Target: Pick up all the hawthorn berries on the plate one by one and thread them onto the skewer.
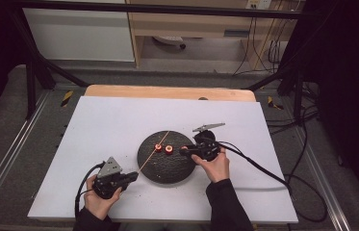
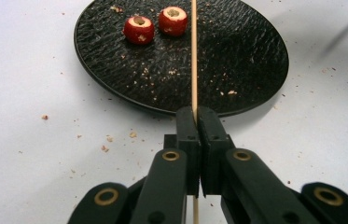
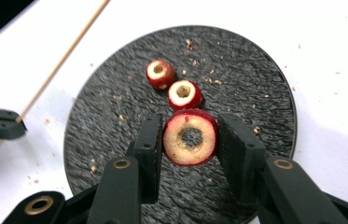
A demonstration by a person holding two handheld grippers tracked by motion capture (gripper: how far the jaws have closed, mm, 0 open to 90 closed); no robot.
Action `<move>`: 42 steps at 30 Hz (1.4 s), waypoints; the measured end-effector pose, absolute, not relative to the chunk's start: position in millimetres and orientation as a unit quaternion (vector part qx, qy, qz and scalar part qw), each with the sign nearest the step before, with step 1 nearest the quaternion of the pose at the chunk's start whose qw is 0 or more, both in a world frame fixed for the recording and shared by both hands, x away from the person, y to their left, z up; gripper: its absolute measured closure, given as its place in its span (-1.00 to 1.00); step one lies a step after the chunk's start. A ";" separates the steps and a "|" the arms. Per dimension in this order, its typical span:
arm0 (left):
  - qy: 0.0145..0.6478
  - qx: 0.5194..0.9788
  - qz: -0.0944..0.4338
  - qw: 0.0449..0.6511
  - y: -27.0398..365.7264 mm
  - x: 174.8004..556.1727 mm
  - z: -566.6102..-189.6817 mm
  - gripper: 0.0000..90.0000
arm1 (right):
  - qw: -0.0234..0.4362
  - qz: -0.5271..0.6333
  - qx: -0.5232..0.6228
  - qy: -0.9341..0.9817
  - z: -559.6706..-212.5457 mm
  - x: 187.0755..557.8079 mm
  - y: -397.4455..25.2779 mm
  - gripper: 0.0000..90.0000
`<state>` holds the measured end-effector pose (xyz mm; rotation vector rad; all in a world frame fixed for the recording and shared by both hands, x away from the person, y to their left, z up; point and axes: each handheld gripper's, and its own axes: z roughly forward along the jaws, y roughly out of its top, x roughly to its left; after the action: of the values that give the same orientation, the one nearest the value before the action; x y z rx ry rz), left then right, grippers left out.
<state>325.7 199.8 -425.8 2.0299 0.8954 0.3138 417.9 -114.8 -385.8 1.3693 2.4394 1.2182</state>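
Observation:
A round black plate (image 1: pixel 165 168) lies mid-table with two cored red fruit pieces (image 1: pixel 158 147) (image 1: pixel 169 149) on it. My right gripper (image 1: pixel 183 151) hovers over the plate's right side, shut on a third cored red fruit piece (image 3: pixel 190 137) whose hole faces the camera. Just beyond it lie the two loose pieces (image 3: pixel 160 73) (image 3: pixel 185 94). At the plate's near left edge my left gripper (image 1: pixel 134 176) is shut on a thin wooden skewer (image 2: pixel 193 56). The skewer points out across the plate, past the two pieces (image 2: pixel 138 29) (image 2: pixel 173 20).
The plate sits on a white board (image 1: pixel 100 125) covering a wooden table. Crumbs are scattered on the plate (image 2: pixel 237 60) and on the board beside it. Black cables trail from both grippers, the right one (image 1: pixel 263 171) off the board's edge.

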 end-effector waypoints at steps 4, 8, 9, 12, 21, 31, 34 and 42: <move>0.359 0.816 0.126 0.435 199.2 325.3 -426.4 0.96 | 0.042 0.442 0.463 0.768 -395.2 407.6 -117.1 0.39; 0.359 0.816 0.126 0.436 199.3 324.6 -426.8 0.96 | 0.039 0.485 0.476 0.733 -405.4 398.9 -117.8 0.39; 0.359 0.816 0.126 0.436 199.1 324.4 -426.7 0.96 | 0.036 0.495 0.479 0.724 -407.8 397.1 -117.9 0.39; 0.359 0.815 0.127 0.437 198.5 324.0 -426.9 0.96 | 0.040 0.523 0.486 0.699 -414.5 393.1 -117.4 0.39; 0.361 0.814 0.129 0.437 197.0 323.0 -428.7 0.96 | 0.058 0.598 0.514 0.612 -424.7 383.6 -111.4 0.39; 0.361 0.812 0.128 0.440 194.7 321.2 -430.1 0.96 | 0.073 0.656 0.526 0.537 -430.5 380.2 -109.5 0.39; 0.361 0.812 0.129 0.441 193.5 320.5 -430.8 0.96 | 0.076 0.664 0.525 0.527 -429.3 381.8 -109.5 0.39; 0.357 0.812 0.131 0.443 189.5 318.2 -431.4 0.96 | 0.075 0.693 0.525 0.489 -420.0 391.1 -112.6 0.39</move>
<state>318.2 189.5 -431.4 2.0141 0.8845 0.3242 391.1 -112.6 -420.0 1.5748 1.4660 2.0789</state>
